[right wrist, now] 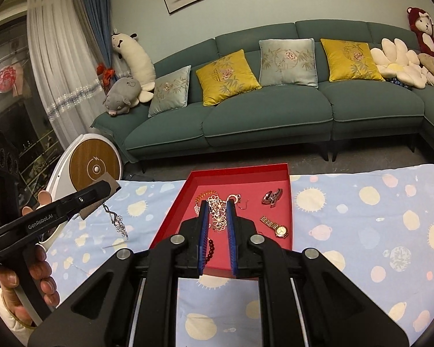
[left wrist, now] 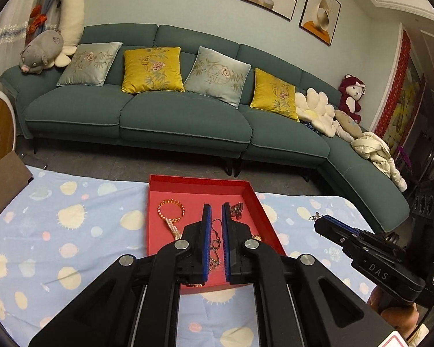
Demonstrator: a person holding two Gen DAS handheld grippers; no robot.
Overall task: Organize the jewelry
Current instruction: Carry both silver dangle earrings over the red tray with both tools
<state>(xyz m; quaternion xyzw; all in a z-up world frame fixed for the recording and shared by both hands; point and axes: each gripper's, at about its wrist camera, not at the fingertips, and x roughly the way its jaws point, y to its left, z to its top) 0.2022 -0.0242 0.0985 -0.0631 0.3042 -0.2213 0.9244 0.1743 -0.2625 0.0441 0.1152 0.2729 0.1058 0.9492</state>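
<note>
Left tongs [left wrist: 216,205] clamped on a dangling earring [right wrist: 117,224]. Right tongs [right wrist: 217,204] clamped on a silver flower piece [right wrist: 219,215]. Past both tips is the red box [right wrist: 289,179], holding a watch [right wrist: 276,227], a bead bracelet [left wrist: 170,211] and a clip [right wrist: 272,196]. Judged mostly sorted, with the two held pieces left.

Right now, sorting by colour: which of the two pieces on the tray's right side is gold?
The wristwatch with the round dial, nearer the camera; the folded piece behind it is silver.
</note>
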